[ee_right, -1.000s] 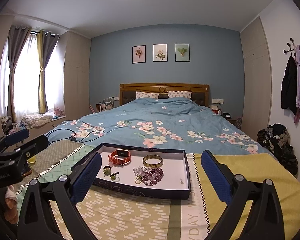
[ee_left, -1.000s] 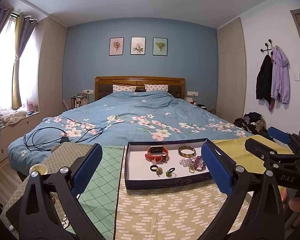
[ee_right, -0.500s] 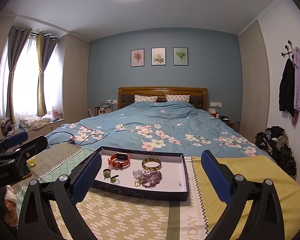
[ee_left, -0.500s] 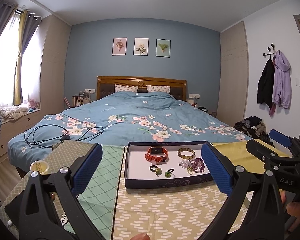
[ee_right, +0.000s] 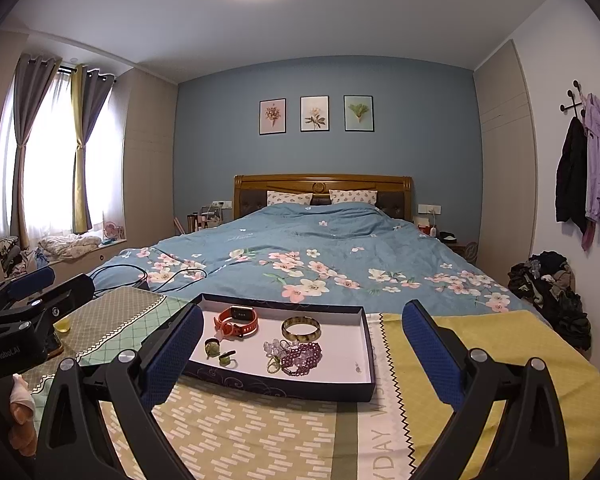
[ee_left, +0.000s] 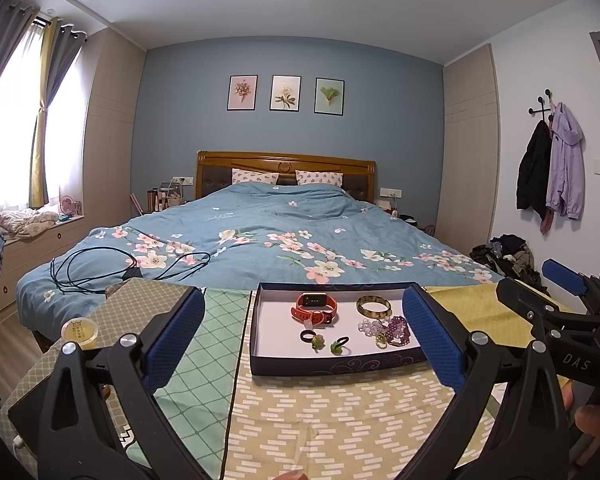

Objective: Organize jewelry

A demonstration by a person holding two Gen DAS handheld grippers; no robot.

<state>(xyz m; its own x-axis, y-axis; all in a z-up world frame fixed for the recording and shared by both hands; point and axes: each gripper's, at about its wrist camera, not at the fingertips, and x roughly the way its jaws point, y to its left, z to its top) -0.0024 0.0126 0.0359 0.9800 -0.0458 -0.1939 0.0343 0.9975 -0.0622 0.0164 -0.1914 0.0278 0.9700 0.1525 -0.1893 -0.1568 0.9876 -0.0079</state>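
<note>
A dark blue tray (ee_left: 332,365) (ee_right: 284,388) with a white floor lies on the patterned cloth. In it are an orange watch (ee_left: 314,307) (ee_right: 236,322), an amber bangle (ee_left: 373,306) (ee_right: 301,329), a purple bead bracelet (ee_left: 398,330) (ee_right: 302,358), a black ring (ee_left: 307,335) and two green rings (ee_left: 318,342) (ee_right: 212,347). My left gripper (ee_left: 300,338) is open and empty, held back from the tray. My right gripper (ee_right: 302,350) is open and empty too, above the cloth in front of the tray.
A small yellow-lidded jar (ee_left: 79,330) stands on the cloth at the left. A bed with a blue flowered cover (ee_left: 284,236) lies behind the tray, with black cables (ee_left: 100,270) on it. Clothes are heaped on the floor (ee_right: 548,280) at the right.
Both cameras have tilted up slightly, so the tray sits a little lower in both views. The jewelry has not moved. Both grippers stay open.
</note>
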